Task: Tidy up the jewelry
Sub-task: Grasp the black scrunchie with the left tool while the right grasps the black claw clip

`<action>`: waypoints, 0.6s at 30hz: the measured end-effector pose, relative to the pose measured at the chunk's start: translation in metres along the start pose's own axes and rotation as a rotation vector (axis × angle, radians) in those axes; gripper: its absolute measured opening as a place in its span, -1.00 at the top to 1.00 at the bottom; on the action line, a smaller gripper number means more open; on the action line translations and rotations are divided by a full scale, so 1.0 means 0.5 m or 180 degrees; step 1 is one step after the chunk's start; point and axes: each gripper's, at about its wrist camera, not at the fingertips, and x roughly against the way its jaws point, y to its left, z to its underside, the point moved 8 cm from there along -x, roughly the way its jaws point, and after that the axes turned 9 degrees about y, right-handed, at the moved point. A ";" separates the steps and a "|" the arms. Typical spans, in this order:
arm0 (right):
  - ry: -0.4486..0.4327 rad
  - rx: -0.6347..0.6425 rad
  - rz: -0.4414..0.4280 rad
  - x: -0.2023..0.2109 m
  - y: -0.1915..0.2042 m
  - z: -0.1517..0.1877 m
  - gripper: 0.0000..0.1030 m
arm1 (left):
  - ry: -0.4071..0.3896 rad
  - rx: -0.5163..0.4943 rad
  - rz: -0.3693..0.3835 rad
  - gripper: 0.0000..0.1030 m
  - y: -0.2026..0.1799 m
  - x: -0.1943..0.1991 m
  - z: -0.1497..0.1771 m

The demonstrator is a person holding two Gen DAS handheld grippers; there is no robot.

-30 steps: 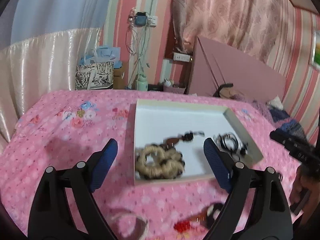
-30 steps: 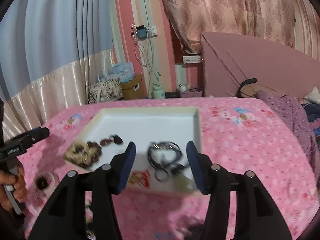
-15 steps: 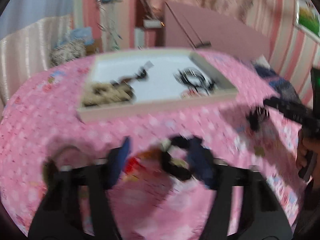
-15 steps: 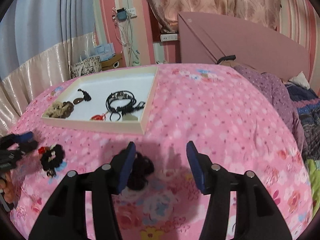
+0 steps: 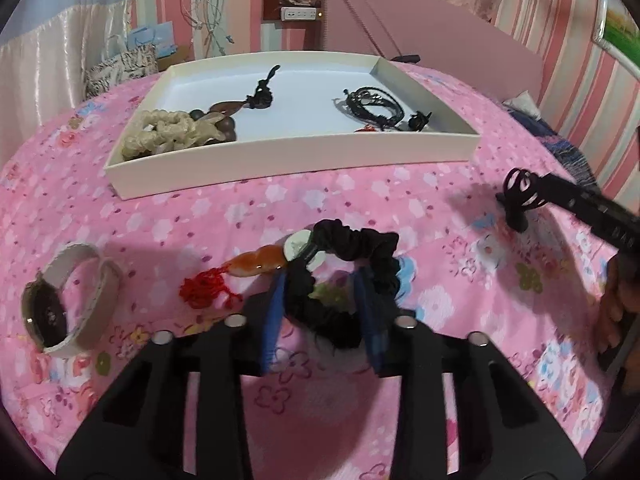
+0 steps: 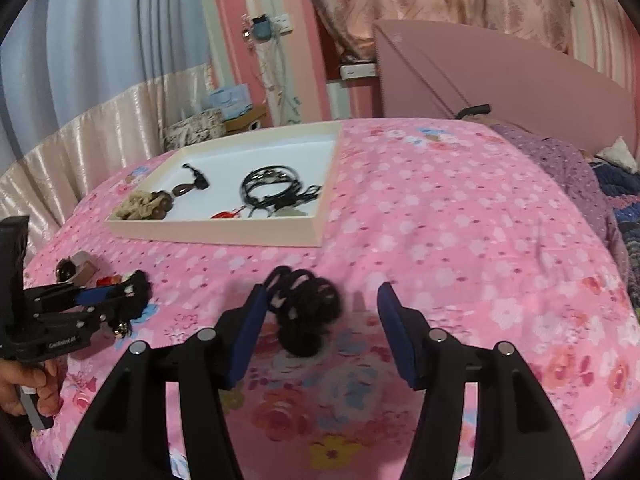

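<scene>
Your left gripper [image 5: 320, 280] is closing on the black fabric scrunchie [image 5: 352, 248]. Only your right view shows your right gripper [image 6: 320, 304] opening, jaws apart around the coiled black hair tie [image 6: 304, 304].

a: entry one, black scrunchie [image 5: 352, 248]. near part hidden behind the blue pads of the left gripper [image 5: 320, 300]; jaws closing with it between them, contact not discernible.

b: entry two, white tray [image 5: 280, 160]. its near wall hides the lower edge of the beige scrunchie [image 5: 168, 136] and part of a red item beside the black cords [image 5: 372, 104].

a: entry three, black hair tie [image 6: 304, 304] in the right wrist view. blurred, shape unclear. right gripper [image 6: 320, 320] jaws opening around it; the pads look apart from it.

b: entry four, hand [image 6: 24, 384], cut off by the left edge.
</scene>
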 end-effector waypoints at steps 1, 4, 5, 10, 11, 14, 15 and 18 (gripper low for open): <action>0.0032 0.0024 0.0002 -0.009 0.006 -0.001 -0.12 | -0.0002 0.0021 0.0031 0.77 0.002 -0.001 -0.002; 0.0156 0.0069 0.0030 -0.034 0.018 -0.002 -0.12 | -0.0022 0.0026 0.0103 0.84 0.000 0.002 -0.003; 0.0218 0.0094 0.0044 -0.044 0.024 -0.001 -0.12 | -0.0033 0.0021 0.0118 0.85 -0.001 0.004 -0.003; 0.0349 0.0121 0.0120 -0.062 0.025 0.008 0.06 | -0.0134 0.0032 0.0243 0.86 -0.004 0.017 -0.005; 0.0332 0.0121 0.0115 -0.060 0.024 0.007 0.06 | -0.0178 0.0033 0.0258 0.86 -0.005 0.023 -0.006; 0.0224 0.0113 0.0139 -0.044 0.023 0.004 0.06 | -0.0315 -0.0016 0.0257 0.86 -0.008 0.053 -0.006; 0.0207 0.0106 0.0134 -0.040 0.023 0.002 0.06 | -0.0352 -0.0017 0.0274 0.86 -0.008 0.064 -0.009; 0.0138 0.0095 0.0115 -0.023 0.027 -0.007 0.06 | -0.0466 -0.0021 0.0263 0.86 0.000 0.097 -0.023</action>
